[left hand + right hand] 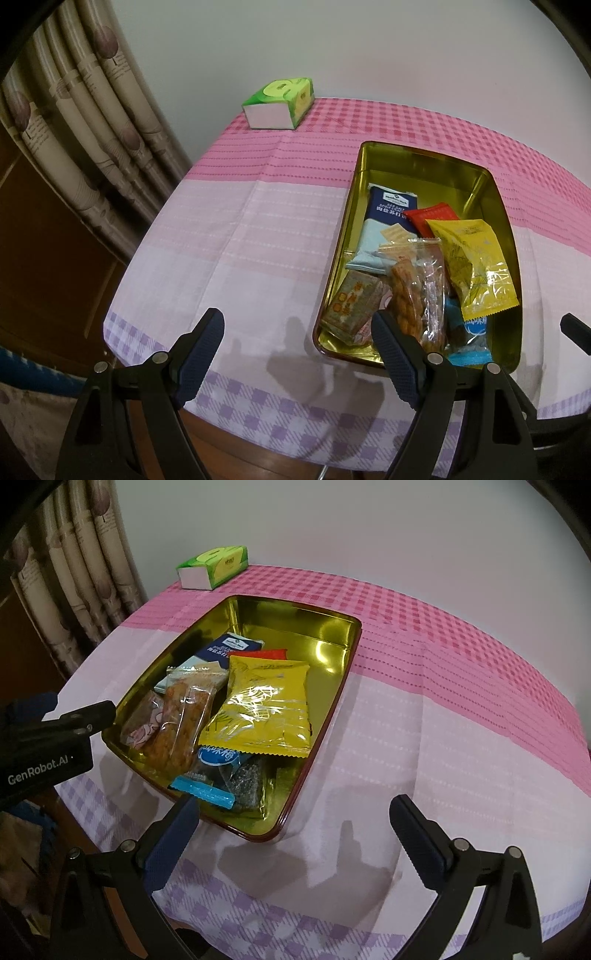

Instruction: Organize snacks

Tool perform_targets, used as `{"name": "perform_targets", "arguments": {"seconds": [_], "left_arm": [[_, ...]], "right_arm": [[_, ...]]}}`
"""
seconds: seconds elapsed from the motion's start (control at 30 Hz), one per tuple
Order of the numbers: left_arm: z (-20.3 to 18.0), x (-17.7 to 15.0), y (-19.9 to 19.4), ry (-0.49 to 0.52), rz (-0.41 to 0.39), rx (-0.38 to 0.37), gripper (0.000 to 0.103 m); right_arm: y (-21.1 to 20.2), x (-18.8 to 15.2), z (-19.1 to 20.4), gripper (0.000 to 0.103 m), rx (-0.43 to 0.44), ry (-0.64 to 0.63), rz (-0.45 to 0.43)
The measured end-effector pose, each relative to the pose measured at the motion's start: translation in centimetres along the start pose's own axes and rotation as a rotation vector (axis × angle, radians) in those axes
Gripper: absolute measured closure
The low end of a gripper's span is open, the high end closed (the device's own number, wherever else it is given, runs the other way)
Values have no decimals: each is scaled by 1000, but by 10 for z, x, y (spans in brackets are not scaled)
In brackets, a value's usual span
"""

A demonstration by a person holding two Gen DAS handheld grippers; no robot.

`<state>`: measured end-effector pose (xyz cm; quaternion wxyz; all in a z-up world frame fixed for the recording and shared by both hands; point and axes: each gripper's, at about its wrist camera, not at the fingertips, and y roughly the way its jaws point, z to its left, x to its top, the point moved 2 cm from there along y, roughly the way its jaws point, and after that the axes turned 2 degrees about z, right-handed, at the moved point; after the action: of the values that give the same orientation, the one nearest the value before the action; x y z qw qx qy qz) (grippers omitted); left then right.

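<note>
1. On the pink checked tablecloth we see a gold tin tray lying flat, its near corner toward the table's front edge.
2. We count the snacks all inside the tray: yellow packet on top, right of centre; clear bag of orange twists beside it on the left; navy cracker pack further back; red packet partly under the yellow one; blue wrapped candy at the near end; patterned small box at the near left corner.
3. We note a green tissue box at the far left table corner, well apart from the tray.
4. Left gripper: we see its jaws apart, nothing between them, hanging over the front edge just left of the tray; its right finger overlaps the tray's near corner in the left wrist view.
5. Right gripper: we see its jaws spread wide and empty, just in front of the tray's near corner.
6. Curtains hang at left.
</note>
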<state>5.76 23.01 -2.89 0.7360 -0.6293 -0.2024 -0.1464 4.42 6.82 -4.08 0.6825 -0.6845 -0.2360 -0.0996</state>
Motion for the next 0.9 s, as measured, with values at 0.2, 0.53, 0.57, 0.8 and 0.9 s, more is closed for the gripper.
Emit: {"name": "perform_targets", "arguments": {"seconds": [0.2, 0.53, 0.57, 0.8, 0.9], "left_arm": [[-1, 0, 1, 11, 2, -5, 21], [-6, -1, 4, 30, 10, -5, 21], [-6, -1, 4, 31, 10, -6, 21], [-7, -2, 5, 38, 14, -5, 21], [-7, -2, 5, 38, 14, -4, 21]], "right_arm": [[2, -1, 2, 1, 3, -4, 10], [6, -4, 6, 1, 7, -15, 24], [6, -4, 7, 1, 7, -14, 25], [9, -5, 8, 1, 10, -19, 33], [10, -5, 9, 1, 11, -18, 35]]}}
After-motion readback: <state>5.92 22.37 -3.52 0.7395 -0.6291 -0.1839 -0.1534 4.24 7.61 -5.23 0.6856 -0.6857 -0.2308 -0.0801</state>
